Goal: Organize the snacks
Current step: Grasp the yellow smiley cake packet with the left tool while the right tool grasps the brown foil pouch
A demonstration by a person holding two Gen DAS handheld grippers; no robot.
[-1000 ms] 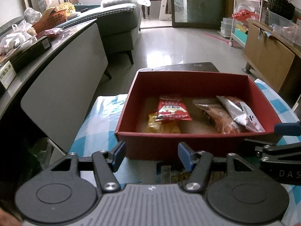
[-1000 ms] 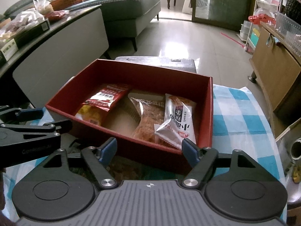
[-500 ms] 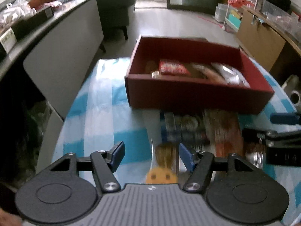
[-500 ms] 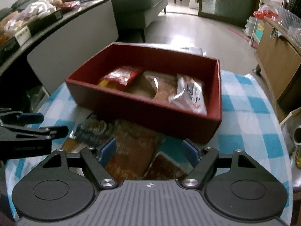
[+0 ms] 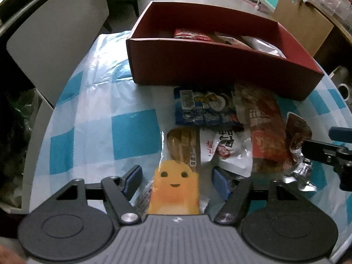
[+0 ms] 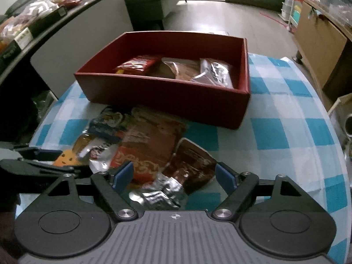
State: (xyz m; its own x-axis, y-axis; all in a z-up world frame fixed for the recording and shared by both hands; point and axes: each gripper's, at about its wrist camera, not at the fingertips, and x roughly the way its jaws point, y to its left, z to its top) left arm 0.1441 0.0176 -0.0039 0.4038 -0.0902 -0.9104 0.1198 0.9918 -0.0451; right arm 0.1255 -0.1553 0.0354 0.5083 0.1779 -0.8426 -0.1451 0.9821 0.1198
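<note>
I hold both tongs low and spread wide, my left gripper (image 5: 176, 179) straddling the orange smiley-face snack packet (image 5: 175, 189), my right gripper (image 6: 175, 176) over the crumpled brown foil packet (image 6: 187, 171), near the red cardboard box (image 6: 167, 95).

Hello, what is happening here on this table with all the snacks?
A person holding two grippers is sorting snack packets into a red box. Several packets already lie inside it; a pile still lies on the checkered tablecloth in front. The left gripper, open, straddles a yellow smiling-face packet. The right gripper, also open, hovers over a brown foil packet. Neither holds anything.
</note>
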